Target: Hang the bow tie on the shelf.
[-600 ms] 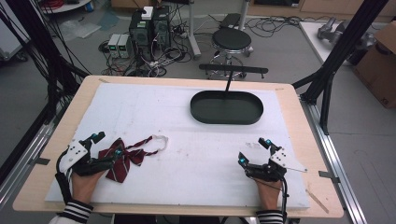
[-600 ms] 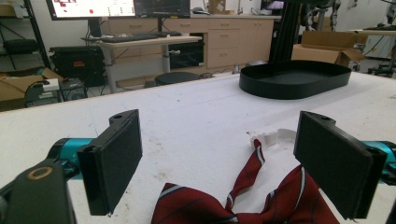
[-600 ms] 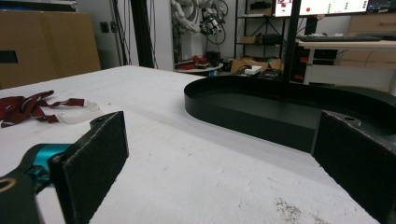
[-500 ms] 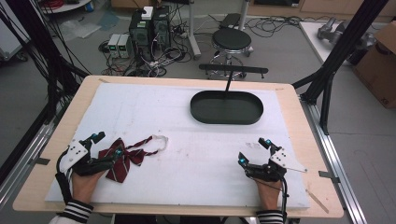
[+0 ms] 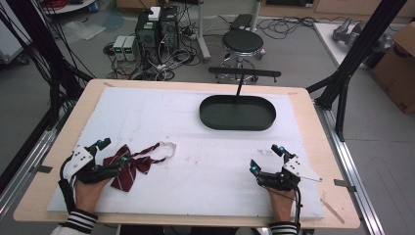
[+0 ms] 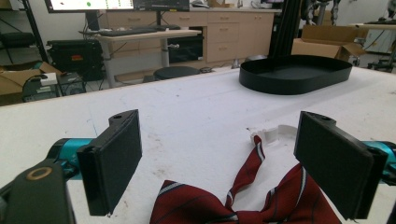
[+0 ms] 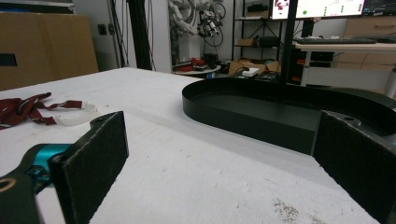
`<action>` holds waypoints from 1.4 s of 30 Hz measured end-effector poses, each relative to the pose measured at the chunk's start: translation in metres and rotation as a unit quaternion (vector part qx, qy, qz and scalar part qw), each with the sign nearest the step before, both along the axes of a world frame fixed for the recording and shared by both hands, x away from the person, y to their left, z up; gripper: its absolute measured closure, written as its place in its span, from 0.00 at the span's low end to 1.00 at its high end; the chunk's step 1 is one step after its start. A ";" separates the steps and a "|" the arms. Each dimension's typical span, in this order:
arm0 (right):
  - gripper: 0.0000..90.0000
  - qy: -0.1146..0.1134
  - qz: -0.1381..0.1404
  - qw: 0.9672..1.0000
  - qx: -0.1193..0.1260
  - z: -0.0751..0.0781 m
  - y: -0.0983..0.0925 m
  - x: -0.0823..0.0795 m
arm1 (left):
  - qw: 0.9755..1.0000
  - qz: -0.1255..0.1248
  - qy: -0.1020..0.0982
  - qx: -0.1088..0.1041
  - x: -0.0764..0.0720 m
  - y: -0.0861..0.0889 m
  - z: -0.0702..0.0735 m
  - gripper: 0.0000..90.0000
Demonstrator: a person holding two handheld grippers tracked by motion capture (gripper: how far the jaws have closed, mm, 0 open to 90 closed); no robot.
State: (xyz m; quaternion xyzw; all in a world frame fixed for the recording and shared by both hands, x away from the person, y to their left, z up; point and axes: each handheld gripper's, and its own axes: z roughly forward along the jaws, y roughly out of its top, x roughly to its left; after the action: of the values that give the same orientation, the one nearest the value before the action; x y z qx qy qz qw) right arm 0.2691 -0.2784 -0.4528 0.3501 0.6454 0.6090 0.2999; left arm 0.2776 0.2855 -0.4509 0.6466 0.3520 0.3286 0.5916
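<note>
Left gripper [image 5: 111,152]: low over the near left corner of the white mat [image 5: 195,127], held in the person's left hand [image 5: 90,188]; its 2 jaws stand spread wide, and in the left gripper view [image 6: 219,168] nothing is pinched between them.
Bow tie [image 5: 128,166]: dark red with thin pale stripes, lying flat on the mat; its knot end sits in the gap between the left gripper's spread jaws, and in the high view 1 jaw tip lies over the cloth. In the left gripper view [image 6: 261,200] the pads stand clear of it on both sides.
Strap: a thin red band runs from the bow tie toward the middle of the mat and ends in a white clasp loop [image 5: 169,146], also seen in the left gripper view [image 6: 275,133] and far off in the right gripper view [image 7: 77,114].
Tray [image 5: 238,123]: black, oval, shallow, on the far part of the mat right of centre, well apart from the bow tie; its rim crosses the right gripper view [image 7: 243,116].
Right gripper [image 5: 266,157]: low over the near right part of the mat, held in the right hand [image 5: 283,205]; jaws spread, with bare mat between them in the right gripper view [image 7: 219,163].
Table [image 5: 303,98]: pale wood edge showing around the mat.
</note>
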 end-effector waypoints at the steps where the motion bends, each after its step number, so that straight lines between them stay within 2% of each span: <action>1: 0.03 0.000 0.000 1.000 0.000 0.000 0.000 0.000 | 1.000 -0.001 0.001 0.003 0.000 -0.001 0.000 0.17; 4: 0.03 0.000 0.000 1.000 0.000 0.000 0.000 0.000 | 1.000 -0.007 0.013 0.006 0.002 -0.002 0.003 0.17; 7: 0.03 0.002 0.000 1.000 0.000 0.000 0.000 0.000 | 1.000 -0.013 0.007 0.005 0.003 -0.003 0.009 0.17; 14: 0.03 0.002 -0.001 1.000 -0.001 0.000 0.000 0.000 | 0.998 -0.038 0.013 0.037 0.011 -0.009 0.031 0.17; 21: 0.03 0.002 -0.001 1.000 -0.003 0.000 0.000 0.000 | 0.994 -0.066 0.022 0.082 0.025 -0.021 0.059 0.17; 25: 0.03 0.002 -0.001 1.000 -0.003 0.000 0.000 0.000 | 0.991 -0.069 0.041 0.107 0.035 -0.030 0.069 0.17; 27: 0.03 0.002 0.000 1.000 -0.002 0.000 0.000 0.000 | 0.989 -0.072 0.052 0.119 0.041 -0.034 0.073 0.17; 32: 0.03 0.002 0.000 1.000 -0.001 0.000 0.000 0.000 | 0.983 -0.088 0.066 0.145 0.053 -0.044 0.081 0.18; 36: 0.03 -0.001 0.000 1.000 -0.002 0.000 0.000 0.000 | 0.978 -0.098 0.080 0.167 0.061 -0.050 0.085 0.19; 39: 0.03 0.000 -0.001 1.000 0.000 0.000 0.000 0.000 | 0.971 -0.113 0.102 0.184 0.071 -0.057 0.086 0.23; 40: 0.03 0.000 0.000 1.000 0.001 0.000 0.000 0.000 | 0.968 -0.116 0.109 0.194 0.073 -0.059 0.087 0.23; 42: 0.03 -0.004 -0.001 1.000 0.000 0.000 -0.001 0.000 | 0.965 -0.121 0.120 0.201 0.079 -0.064 0.087 0.23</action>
State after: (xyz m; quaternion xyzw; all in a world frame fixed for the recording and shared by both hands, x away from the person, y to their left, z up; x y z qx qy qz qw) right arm 0.2692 -0.2790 -0.4529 0.3483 0.6441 0.6100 0.3027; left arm 0.3566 0.2218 -0.3635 0.8245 0.2666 0.2390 0.4382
